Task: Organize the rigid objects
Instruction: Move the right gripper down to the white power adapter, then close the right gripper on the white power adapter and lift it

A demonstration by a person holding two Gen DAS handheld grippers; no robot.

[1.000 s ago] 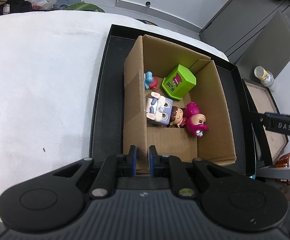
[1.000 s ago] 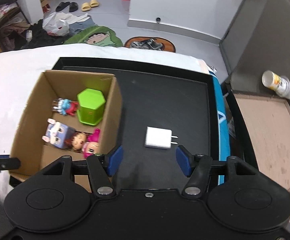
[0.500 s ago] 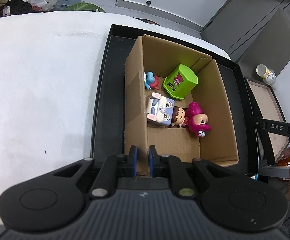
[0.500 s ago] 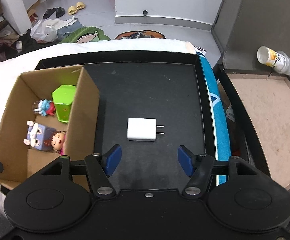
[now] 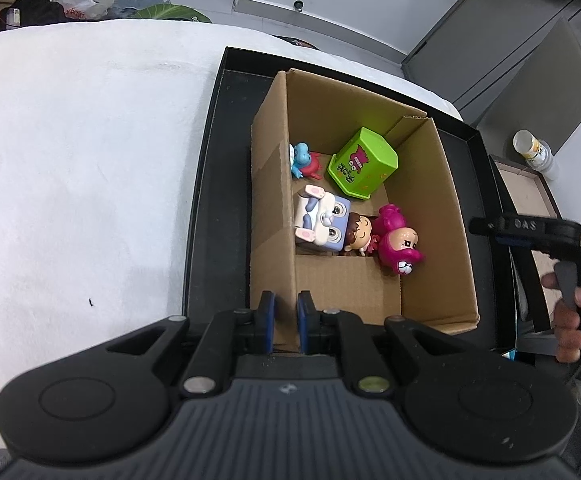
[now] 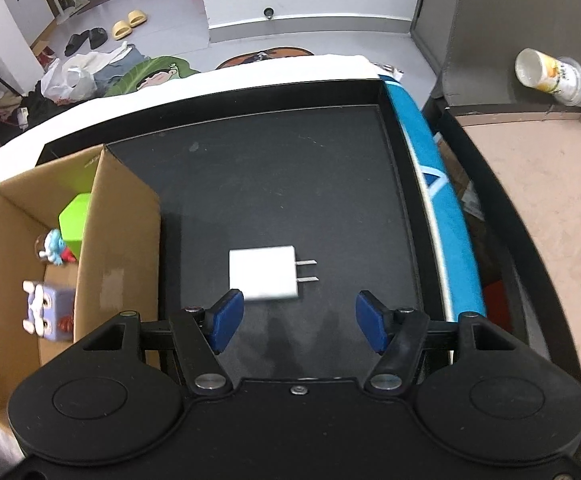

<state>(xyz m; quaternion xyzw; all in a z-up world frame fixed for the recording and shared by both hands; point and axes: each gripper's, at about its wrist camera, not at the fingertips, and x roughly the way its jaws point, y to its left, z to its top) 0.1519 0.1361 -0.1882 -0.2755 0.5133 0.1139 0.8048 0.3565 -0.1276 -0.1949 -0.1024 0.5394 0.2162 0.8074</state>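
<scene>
The white charger (image 6: 265, 272) lies flat on the black tray (image 6: 290, 184), just ahead of the right gripper (image 6: 299, 322), whose fingers are spread wide. Beside it, the cardboard box (image 5: 430, 216) holds a green cube (image 5: 362, 163) and small figurines (image 5: 354, 228); the left gripper (image 5: 284, 322) pinches the box's near wall.

Ahead of my right hand-held gripper (image 6: 299, 321), jaws spread wide, bare black tray floor (image 6: 282, 184) lies open on every side of the white charger (image 6: 264, 272). To its left the cardboard box wall (image 6: 120, 248) blocks sideways travel; to its right the tray rim (image 6: 404, 184) does. My left hand-held gripper (image 5: 285, 320) sits pinched on the box's near wall (image 5: 330, 292); toys crowd the box's left half, while its right half (image 5: 430, 208) is free.
</scene>
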